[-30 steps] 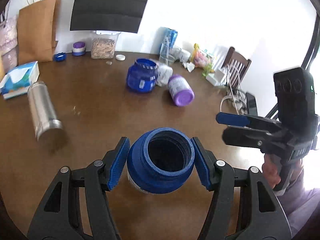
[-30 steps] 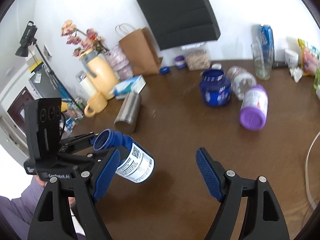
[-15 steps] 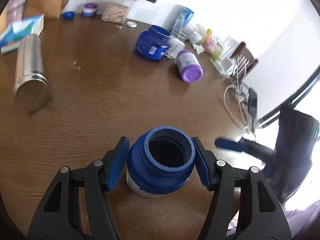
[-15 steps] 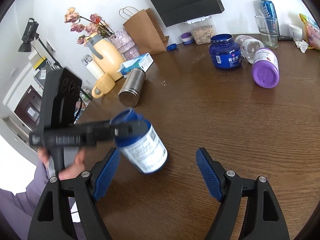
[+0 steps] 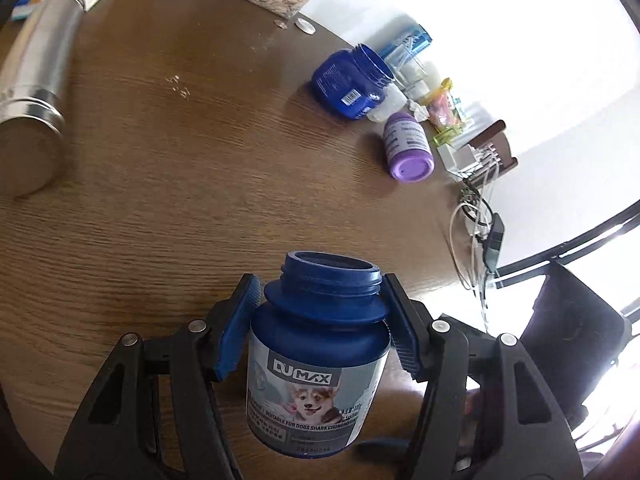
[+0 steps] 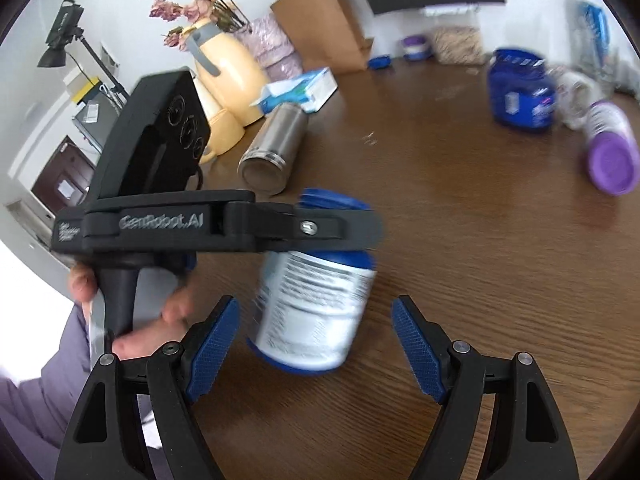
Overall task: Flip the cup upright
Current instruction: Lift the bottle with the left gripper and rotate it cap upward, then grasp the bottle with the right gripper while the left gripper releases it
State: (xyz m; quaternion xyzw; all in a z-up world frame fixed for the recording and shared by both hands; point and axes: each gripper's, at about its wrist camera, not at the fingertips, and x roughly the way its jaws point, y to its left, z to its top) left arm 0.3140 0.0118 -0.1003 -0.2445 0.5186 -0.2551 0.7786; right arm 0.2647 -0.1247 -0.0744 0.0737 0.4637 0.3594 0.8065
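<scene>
Left wrist cam: left gripper (image 5: 320, 320) clamped on the blue jar (image 5: 320, 364) by its neck, mouth up, over the brown table (image 5: 168, 184). Right cam: right gripper (image 6: 316, 344) wide open w/ nothing in it, jar just ahead.

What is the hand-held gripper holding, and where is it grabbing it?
The left hand-held gripper holds the blue bottle by its neck, just below the open mouth. The right hand-held gripper holds nothing.

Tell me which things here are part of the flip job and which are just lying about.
In the job:
- blue bottle, mouth up
- left gripper, holding its neck
- right gripper, open

Lying about:
- steel tumbler, on its side
- purple-capped bottle, on its side
- blue jar
- tissue box
- paper bag
</scene>
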